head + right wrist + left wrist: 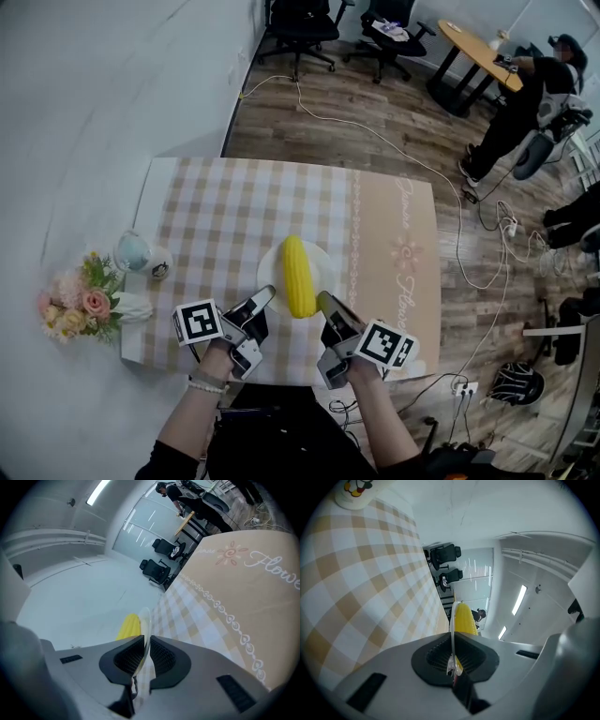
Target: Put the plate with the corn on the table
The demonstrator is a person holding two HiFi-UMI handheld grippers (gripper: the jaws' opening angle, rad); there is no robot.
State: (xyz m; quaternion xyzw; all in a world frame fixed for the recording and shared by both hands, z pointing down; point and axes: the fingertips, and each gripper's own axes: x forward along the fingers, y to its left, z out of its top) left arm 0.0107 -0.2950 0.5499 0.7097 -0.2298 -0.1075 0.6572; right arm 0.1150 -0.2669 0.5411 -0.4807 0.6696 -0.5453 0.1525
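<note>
The round white plate [322, 262] bearing the yellow corn cob [298, 275] is clamped at its near rim by the left gripper [266, 294] and the right gripper [324, 299], over the checked-cloth table [216, 211]; a pale cup [134, 251] and pink flowers [80, 305] are set well left.

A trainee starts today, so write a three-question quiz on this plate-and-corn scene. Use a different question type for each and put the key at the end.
1. True or false: the corn lies on the plate.
2. What do the left gripper and the right gripper each clamp? A) the plate's rim; B) the corn; C) nothing.
3. Fill in: in the head view, the flowers are nearer the ___ gripper.

Key: 1 true; 2 A; 3 left.
</note>
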